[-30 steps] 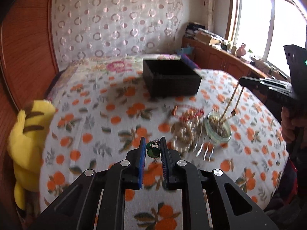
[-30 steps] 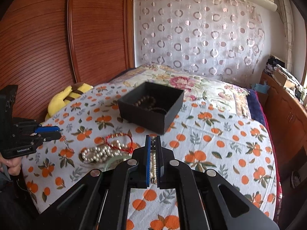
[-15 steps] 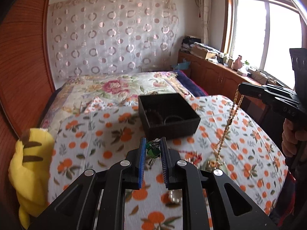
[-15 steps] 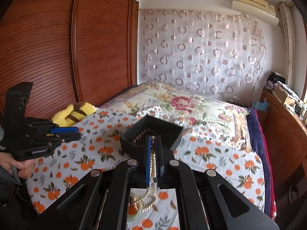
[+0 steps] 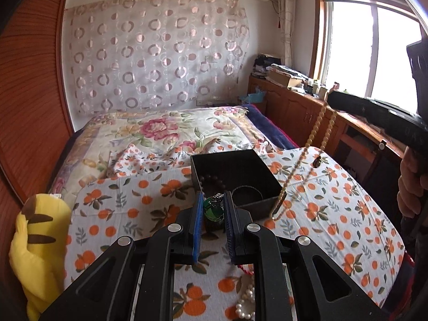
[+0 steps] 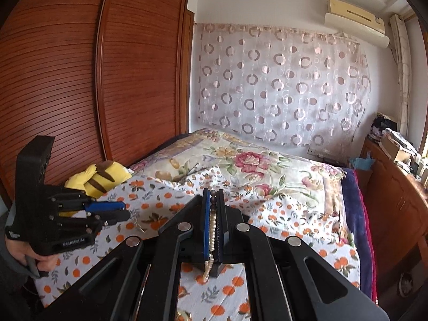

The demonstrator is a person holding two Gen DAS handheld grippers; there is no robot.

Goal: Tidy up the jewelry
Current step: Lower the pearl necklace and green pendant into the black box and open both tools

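My left gripper is shut on a green pendant with a silver clasp, held above the bed just in front of the open black box. A dark bead bracelet and a black bangle lie in the box. My right gripper is shut on a long beige bead strand. In the left wrist view the right gripper is high at the right, and the strand hangs down to the box's near right corner.
A white pearl necklace and a red cord lie on the orange-print bedcover below my left gripper. A yellow plush toy sits at the bed's left edge. Wooden cabinets stand along the right, under the window.
Both grippers have risen with their pieces. The bead strand has come up off the bed and now hangs by the box. The box sits closer in front of the left gripper.
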